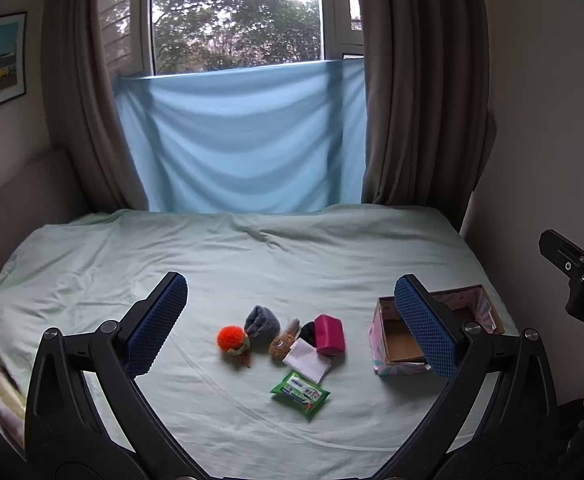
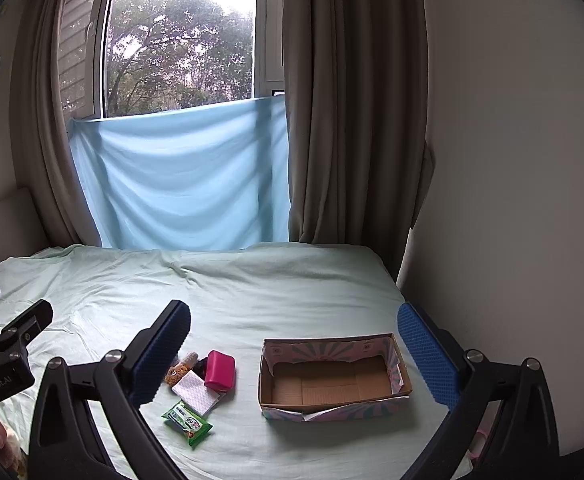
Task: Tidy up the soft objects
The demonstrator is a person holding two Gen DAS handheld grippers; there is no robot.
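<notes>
Small soft objects lie in a cluster on the bed: an orange pom-pom toy (image 1: 231,339), a grey rolled cloth (image 1: 261,321), a brown plush (image 1: 281,343), a magenta pouch (image 1: 329,334), a white folded cloth (image 1: 307,361) and a green wipes pack (image 1: 300,394). An open, empty cardboard box (image 2: 334,376) stands to their right. My left gripper (image 1: 292,324) is open and empty, above the cluster. My right gripper (image 2: 296,354) is open and empty, above the box's left end. The pouch (image 2: 219,370), white cloth (image 2: 195,393) and wipes (image 2: 187,422) also show in the right wrist view.
The pale green bedsheet (image 1: 251,256) covers the bed. A blue cloth (image 1: 243,140) and brown curtains (image 1: 420,80) hang at the window behind. A wall (image 2: 512,160) runs along the bed's right side. The box also shows in the left wrist view (image 1: 400,344).
</notes>
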